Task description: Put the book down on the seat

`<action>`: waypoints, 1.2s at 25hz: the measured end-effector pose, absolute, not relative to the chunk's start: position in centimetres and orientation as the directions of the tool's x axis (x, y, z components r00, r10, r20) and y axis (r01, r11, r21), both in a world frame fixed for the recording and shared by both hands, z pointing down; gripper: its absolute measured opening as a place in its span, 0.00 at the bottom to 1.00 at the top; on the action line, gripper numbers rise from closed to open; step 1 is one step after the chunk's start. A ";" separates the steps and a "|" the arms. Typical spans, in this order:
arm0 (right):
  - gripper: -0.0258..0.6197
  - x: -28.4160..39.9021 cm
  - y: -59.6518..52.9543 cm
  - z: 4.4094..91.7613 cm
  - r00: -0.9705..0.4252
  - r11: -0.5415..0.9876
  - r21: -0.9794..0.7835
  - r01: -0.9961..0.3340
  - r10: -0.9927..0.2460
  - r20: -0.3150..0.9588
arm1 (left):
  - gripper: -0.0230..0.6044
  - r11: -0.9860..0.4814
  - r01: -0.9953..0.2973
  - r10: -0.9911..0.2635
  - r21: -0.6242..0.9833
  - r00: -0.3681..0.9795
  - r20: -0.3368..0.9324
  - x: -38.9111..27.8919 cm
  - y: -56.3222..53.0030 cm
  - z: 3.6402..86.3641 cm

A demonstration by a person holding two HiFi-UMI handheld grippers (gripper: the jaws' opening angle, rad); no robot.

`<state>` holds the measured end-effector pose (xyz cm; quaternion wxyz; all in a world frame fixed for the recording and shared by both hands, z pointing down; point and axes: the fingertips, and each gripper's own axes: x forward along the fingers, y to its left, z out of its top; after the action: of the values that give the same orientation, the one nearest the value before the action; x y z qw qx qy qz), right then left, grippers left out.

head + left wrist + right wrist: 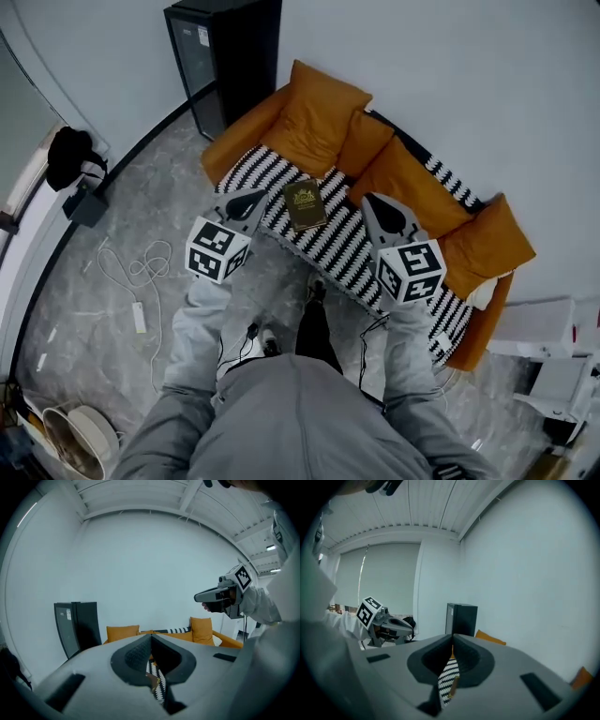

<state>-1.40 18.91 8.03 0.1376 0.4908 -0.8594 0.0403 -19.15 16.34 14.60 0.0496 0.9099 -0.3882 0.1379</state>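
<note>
— So, what are the two grippers doing, down near the grey sleeves [202, 323]?
— The left gripper [249, 200] and the right gripper [373, 202] are both hanging above the front of the sofa, pointing away from the person. Each one's jaws are pressing together at the tips, and neither is gripping anything.
— And where is the book [305, 204] lying?
— It is resting flat on the black-and-white striped seat [347, 246], between the two gripper tips and touching neither.
— How is it looking?
— It is lying closed with its cover facing up: a dark, brownish-olive cover carrying a gold emblem and gold lettering that is too small to read. It is sitting slightly askew to the stripes.
— What is sitting behind it?
— Orange cushions [317, 114] are leaning along the back of the seat, just beyond the book. Farther off, a tall black cabinet [220, 56] is standing against the pale wall, beside the sofa's end.
</note>
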 end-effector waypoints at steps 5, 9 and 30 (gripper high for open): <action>0.09 -2.7 21.9 5.3 -0.483 0.515 0.098 -0.852 -0.844 0.232 | 0.08 -0.704 -0.705 -0.701 -0.087 0.670 0.246 -19.5 19.1 10.9; 0.09 -2.7 24.0 4.4 -0.465 0.500 0.130 -0.856 -0.855 0.229 | 0.08 -0.711 -0.692 -0.700 -0.125 0.679 0.222 -19.5 21.0 9.2; 0.08 -4.4 30.6 -0.5 -0.481 0.505 0.244 -0.828 -0.863 0.156 | 0.08 -0.698 -0.672 -0.707 -0.248 0.701 0.091 -19.8 27.9 1.8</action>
<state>-4.36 30.63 -0.46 0.1300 0.4928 -0.8577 -0.0678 -19.76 27.92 1.76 -0.0985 0.9170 -0.3760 0.0901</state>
